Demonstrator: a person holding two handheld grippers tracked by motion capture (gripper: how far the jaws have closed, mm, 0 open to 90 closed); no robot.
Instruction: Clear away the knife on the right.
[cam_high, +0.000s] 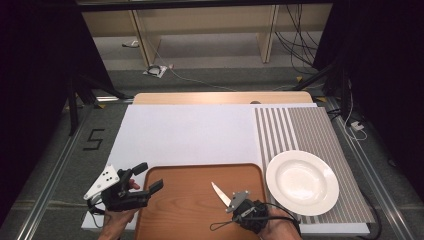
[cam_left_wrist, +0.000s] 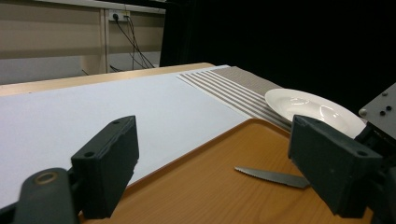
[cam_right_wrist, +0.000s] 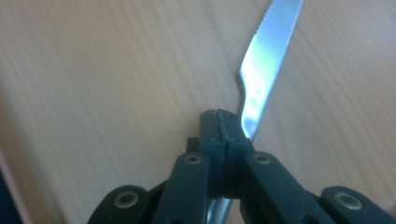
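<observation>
Nearest us, our right gripper (cam_high: 235, 201) pinches the knife (cam_high: 219, 193) by its handle, blade lying over the tray (cam_high: 190, 220). Our left gripper (cam_high: 145, 179) hangs spread over the tray's left edge. Farther right sits the plate (cam_high: 302, 182).

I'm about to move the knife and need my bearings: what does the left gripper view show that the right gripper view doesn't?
The left gripper view alone shows the white plate on the striped mat, the white sheet, and the left gripper with its jaws wide apart. The right gripper view alone shows the right gripper with its jaws closed on the knife handle. Both show the knife's toothed blade over the wooden tray.
</observation>
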